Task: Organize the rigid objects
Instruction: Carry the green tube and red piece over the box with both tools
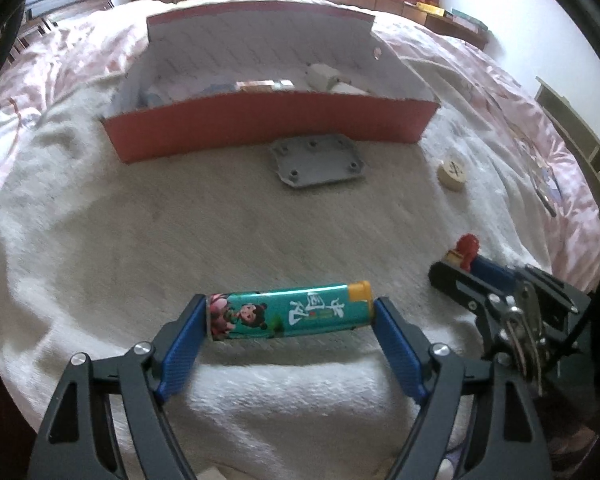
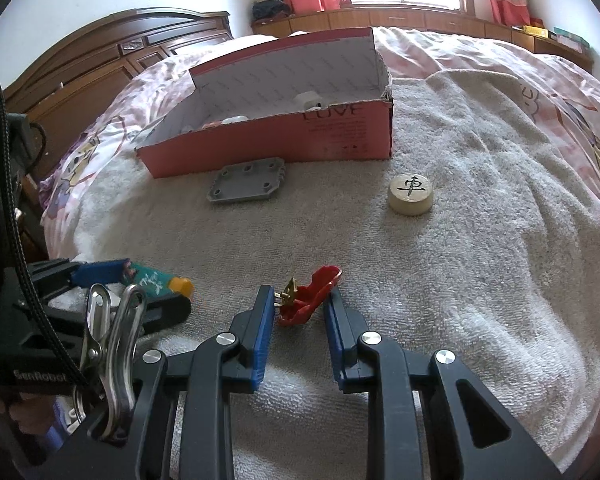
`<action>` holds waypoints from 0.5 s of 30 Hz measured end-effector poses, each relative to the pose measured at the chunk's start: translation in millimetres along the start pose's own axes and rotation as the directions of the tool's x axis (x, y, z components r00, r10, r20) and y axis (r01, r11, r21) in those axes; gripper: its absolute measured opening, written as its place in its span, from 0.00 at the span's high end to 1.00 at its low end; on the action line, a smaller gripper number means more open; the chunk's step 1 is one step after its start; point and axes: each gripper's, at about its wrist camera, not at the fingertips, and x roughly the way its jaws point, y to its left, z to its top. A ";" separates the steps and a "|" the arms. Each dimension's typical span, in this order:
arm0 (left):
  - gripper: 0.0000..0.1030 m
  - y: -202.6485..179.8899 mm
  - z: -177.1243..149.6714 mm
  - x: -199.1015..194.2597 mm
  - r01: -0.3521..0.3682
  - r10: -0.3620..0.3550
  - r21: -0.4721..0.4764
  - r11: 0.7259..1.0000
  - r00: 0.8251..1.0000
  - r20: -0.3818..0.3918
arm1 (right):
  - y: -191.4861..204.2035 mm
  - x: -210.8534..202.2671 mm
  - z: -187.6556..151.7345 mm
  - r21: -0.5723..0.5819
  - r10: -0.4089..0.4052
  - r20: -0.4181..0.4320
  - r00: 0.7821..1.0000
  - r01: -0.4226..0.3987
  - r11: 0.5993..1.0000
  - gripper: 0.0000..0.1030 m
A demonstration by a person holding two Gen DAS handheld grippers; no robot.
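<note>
My left gripper (image 1: 290, 314) is shut on a teal lighter (image 1: 288, 314) with a cartoon print and a yellow cap, held lengthwise between the blue pads just above the towel. It also shows in the right wrist view (image 2: 156, 280). My right gripper (image 2: 298, 304) is shut on a small red shoe-shaped charm (image 2: 310, 294) with a gold fitting. That charm shows in the left wrist view (image 1: 466, 250). A red cardboard box (image 1: 260, 128), open on top, stands farther back with several small items inside; it also shows in the right wrist view (image 2: 268, 140).
A grey plastic plate with holes (image 1: 318, 160) lies on the towel in front of the box, also in the right wrist view (image 2: 246, 186). A round cream chess piece (image 2: 410, 193) lies to the right. A white towel (image 1: 180, 240) covers a pink bedspread. A wooden headboard (image 2: 100, 68) stands at the left.
</note>
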 end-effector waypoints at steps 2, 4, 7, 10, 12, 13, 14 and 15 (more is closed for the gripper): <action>0.18 2.1 1.4 -2.8 -0.015 0.015 0.004 1.000 1.000 0.020 | 0.1 -0.1 -0.1 0.000 0.000 0.000 1.000 0.000 1.000 0.75; 0.18 4.4 3.8 -5.9 -0.026 0.025 0.008 1.000 0.999 0.041 | 0.2 0.0 -0.1 -0.002 0.000 -0.001 1.000 0.000 1.000 0.75; 0.18 7.4 5.7 -9.2 -0.040 0.039 0.010 0.999 0.997 0.065 | 1.8 0.0 0.1 -0.007 -0.002 -0.002 1.000 0.002 1.000 0.75; 0.18 10.9 7.6 -11.0 -0.044 0.043 0.012 0.999 0.996 0.084 | 3.5 0.3 1.3 -0.012 -0.001 -0.005 1.000 0.001 1.000 0.75; 0.18 13.4 9.3 -12.3 -0.045 0.044 0.014 0.999 0.994 0.096 | 4.7 0.9 2.1 -0.012 -0.001 -0.009 1.000 0.001 1.000 0.75; 0.18 14.6 10.5 -13.1 -0.050 0.048 0.017 0.999 0.993 0.108 | 5.4 1.0 2.8 -0.013 -0.002 -0.011 1.000 0.002 1.000 0.75; 0.18 15.2 11.5 -13.4 -0.054 0.051 0.019 0.998 0.992 0.115 | 6.2 1.1 3.4 -0.014 -0.003 -0.011 1.000 0.003 1.000 0.75; 0.18 16.0 12.7 -13.9 -0.059 0.055 0.021 0.998 0.991 0.124 | 6.9 0.7 4.1 -0.016 -0.004 -0.010 1.000 0.004 1.000 0.75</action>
